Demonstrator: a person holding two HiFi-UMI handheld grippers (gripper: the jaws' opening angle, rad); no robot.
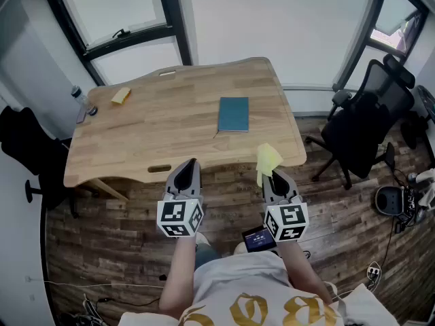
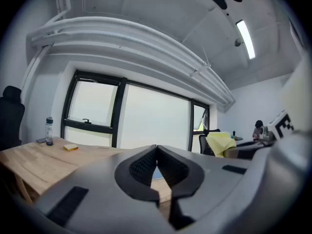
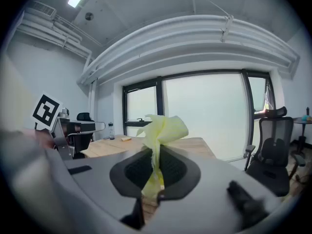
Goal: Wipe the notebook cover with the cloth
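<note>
Clamping the yellow cloth (image 1: 267, 159), right gripper (image 1: 272, 177) hovers beside the shut, empty left gripper (image 1: 190, 163); notebook (image 1: 234, 114) lies mid-table (image 1: 163, 131), bottle (image 1: 82, 103) and perhaps a sponge (image 1: 121, 96) well apart.

An office: a pale wooden surface (image 1: 170, 114) beside large windows (image 1: 115, 9), black swivel chairs (image 1: 370, 114), a plank floor (image 1: 122, 250), and a ceiling strip light (image 2: 244, 38).

Before me: wooden desk (image 1: 170, 121) | beyond: black-framed windows (image 1: 119, 9) | my right: black office chair (image 1: 370, 117) | underfoot: dark plank floor (image 1: 102, 243) | overhead: strip light (image 2: 244, 38)
</note>
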